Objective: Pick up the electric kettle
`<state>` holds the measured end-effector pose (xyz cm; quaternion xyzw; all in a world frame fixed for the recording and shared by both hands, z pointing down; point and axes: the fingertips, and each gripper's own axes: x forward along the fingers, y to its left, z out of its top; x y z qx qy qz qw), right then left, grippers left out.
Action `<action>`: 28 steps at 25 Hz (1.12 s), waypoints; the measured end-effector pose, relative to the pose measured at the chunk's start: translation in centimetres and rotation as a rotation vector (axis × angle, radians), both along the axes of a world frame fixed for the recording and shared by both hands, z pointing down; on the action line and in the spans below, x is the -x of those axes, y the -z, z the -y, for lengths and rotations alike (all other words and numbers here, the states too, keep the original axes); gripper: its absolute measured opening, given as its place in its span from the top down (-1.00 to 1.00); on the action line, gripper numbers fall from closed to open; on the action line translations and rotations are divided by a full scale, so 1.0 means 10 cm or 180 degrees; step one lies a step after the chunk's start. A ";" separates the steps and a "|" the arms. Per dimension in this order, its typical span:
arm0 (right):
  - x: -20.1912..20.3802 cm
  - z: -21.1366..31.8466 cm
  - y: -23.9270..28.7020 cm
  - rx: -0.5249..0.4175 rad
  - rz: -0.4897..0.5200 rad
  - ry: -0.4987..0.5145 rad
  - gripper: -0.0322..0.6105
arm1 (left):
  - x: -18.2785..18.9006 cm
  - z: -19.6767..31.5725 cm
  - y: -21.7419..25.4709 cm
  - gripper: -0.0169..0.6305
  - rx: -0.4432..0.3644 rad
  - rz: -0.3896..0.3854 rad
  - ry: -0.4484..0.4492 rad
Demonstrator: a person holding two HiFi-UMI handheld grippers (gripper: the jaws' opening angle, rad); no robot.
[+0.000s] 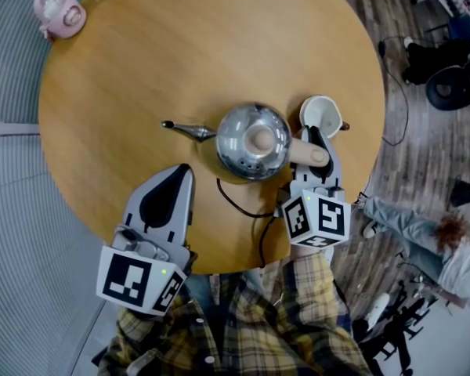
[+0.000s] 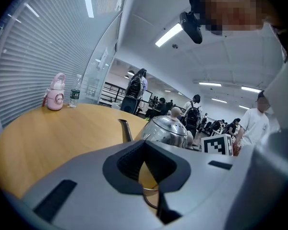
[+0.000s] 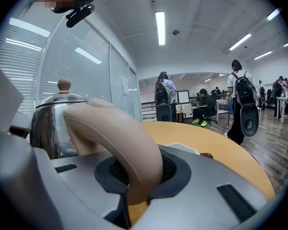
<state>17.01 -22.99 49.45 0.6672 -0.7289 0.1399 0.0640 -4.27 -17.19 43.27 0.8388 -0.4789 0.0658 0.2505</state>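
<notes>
The electric kettle (image 1: 253, 141), polished steel with a thin spout, sits on its base near the middle of the round wooden table (image 1: 141, 69), and it does not look lifted yet. Its beige handle (image 3: 116, 143) is already taken: the right gripper (image 1: 318, 143) has its jaws drawn in close, the dark pads pinching the lower curve of the handle from both sides. So the grasp seems done and the raising itself is what remains. The left gripper (image 1: 168, 198) hangs just beside the kettle on the spout side, touching nothing; its jaws appear to be pressed together and empty, though its own view shows only a sliver there. A black cord (image 1: 243, 206) trails from under the kettle toward the person. A white cup (image 1: 321, 114) stands just beyond the handle, and a pink bottle (image 1: 59, 10) is well apart from the kettle.
</notes>
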 end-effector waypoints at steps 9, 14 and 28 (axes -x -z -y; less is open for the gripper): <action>-0.05 0.00 0.06 -0.0019 0.0036 -0.0133 0.67 | 0.04 0.02 0.13 0.94 -0.0066 -0.0004 0.0017; -0.05 0.04 0.21 -0.0093 0.0070 -0.0145 0.67 | 0.06 0.06 0.25 0.94 -0.0139 -0.0021 0.0029; -0.18 -0.08 0.89 -0.0207 0.0014 -0.0142 0.67 | 0.21 0.02 0.91 0.94 -0.0512 0.0027 0.0087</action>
